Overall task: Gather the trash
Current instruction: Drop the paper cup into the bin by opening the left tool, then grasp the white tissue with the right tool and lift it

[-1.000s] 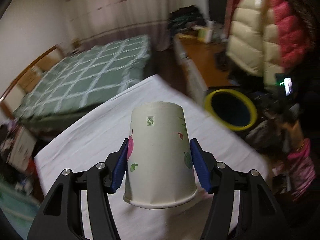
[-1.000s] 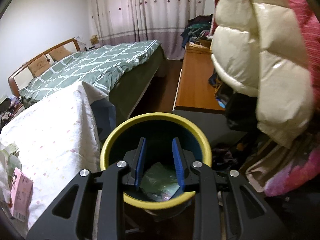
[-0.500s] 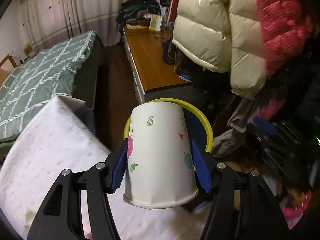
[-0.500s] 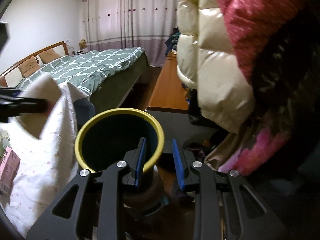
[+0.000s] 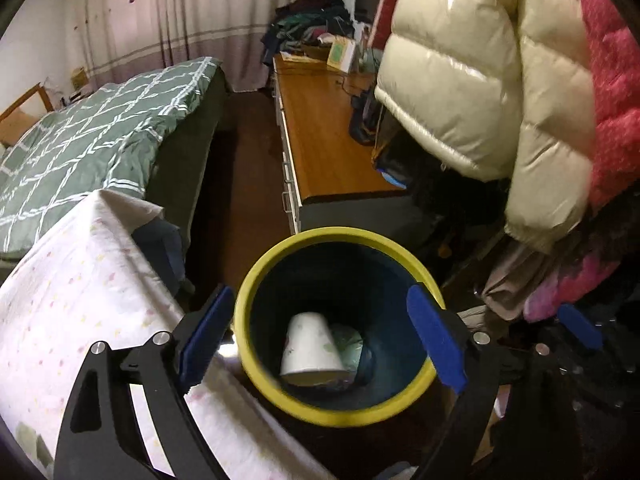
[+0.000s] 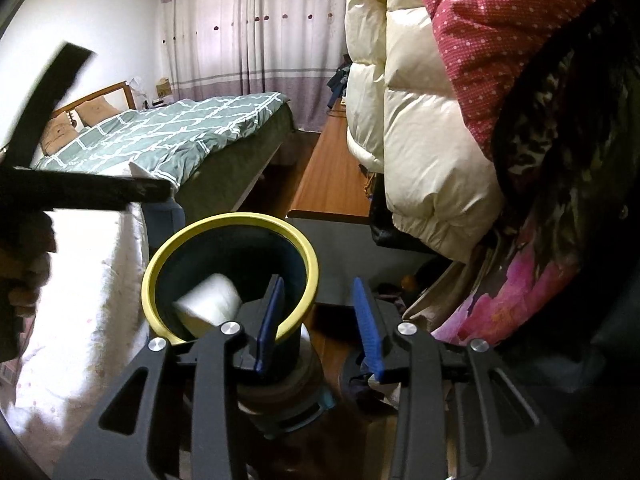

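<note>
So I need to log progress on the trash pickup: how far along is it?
Done: the paper cup is inside the yellow-rimmed bin, beside a greenish wrapper already there. In hand: nothing; the left gripper has just been opening and stands empty over the bin, and the right gripper is empty too. Left: no other trash can be made out from here.

Green-checked bed (image 5: 96,136), wood dresser (image 5: 324,140), puffer jackets (image 5: 460,92) nr curtains (image 6: 256,36).
</note>
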Motion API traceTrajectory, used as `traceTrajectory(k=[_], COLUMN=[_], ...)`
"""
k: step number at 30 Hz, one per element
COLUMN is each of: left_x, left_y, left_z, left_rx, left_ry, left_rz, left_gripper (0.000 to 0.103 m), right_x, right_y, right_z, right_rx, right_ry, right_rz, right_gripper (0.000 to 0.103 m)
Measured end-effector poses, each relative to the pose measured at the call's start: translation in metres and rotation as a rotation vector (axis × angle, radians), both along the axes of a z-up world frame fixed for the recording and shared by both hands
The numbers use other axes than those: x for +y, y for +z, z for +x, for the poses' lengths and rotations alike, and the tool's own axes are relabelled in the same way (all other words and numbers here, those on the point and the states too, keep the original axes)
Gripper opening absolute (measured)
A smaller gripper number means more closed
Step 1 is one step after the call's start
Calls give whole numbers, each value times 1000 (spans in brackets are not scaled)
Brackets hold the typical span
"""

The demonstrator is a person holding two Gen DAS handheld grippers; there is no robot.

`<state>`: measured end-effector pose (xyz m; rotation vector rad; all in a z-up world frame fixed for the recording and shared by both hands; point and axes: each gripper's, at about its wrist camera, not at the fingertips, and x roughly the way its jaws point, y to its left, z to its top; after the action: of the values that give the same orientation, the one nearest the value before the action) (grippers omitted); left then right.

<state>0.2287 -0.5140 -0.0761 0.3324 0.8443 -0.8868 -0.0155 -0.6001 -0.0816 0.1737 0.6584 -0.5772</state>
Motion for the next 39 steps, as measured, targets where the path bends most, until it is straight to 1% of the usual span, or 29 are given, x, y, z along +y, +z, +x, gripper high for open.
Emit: traceTrajectory(k=[2,4,6,8,9,10,13,14,17,20,21,24,27,30,34,39], left_x=[26,58,96,131,152,175,238,262,326,378,400,445,484,514,536,545], left_y=[20,43,63,77,84,90,101,103,104,99,98,91,86,80,75,67], left_z=[-10,-21,-35,-44,-50,-55,-70,-74,-88,-99,-105,-116,-128,-138,-146,-147], left_rx=[-29,-67,-106,-129,-140,-151,-189,-208,-248,-262,-273,-288,-306,-307,-307,-298], left_ry=[20,53,92,131,158,190,279,325,446,543,590,688,768,815,856,860], left_rz=[-31,-64,-99,-125,-142,-154,-162,-160,-139,-130,-128,-115,-103,-114,-134,-141], left_gripper=[89,93,95,96,98,98,98,98,98,98,98,98,98,98,98,98], right_x=[3,9,15,25,31,35,57,67,100,138,152,192,235,273,309,342], right_y=[-2,-4,-7,-9,-10,-9,-7,-5,-1,9,13,23,34,43,48,44], right_z=[2,5,8,13,16,18,25,28,36,48,53,68,85,100,123,138], right_rx=[7,13,22,30,33,33,29,25,17,4,-3,-23,-41,-54,-37,14], right_ry=[10,28,45,69,85,96,148,173,257,362,406,521,661,758,848,894], right_rz=[4,14,17,22,24,25,26,27,31,39,49,65,117,133,176,173], right_gripper=[35,35,35,35,35,35,35,35,35,35,35,35,35,35,35,35])
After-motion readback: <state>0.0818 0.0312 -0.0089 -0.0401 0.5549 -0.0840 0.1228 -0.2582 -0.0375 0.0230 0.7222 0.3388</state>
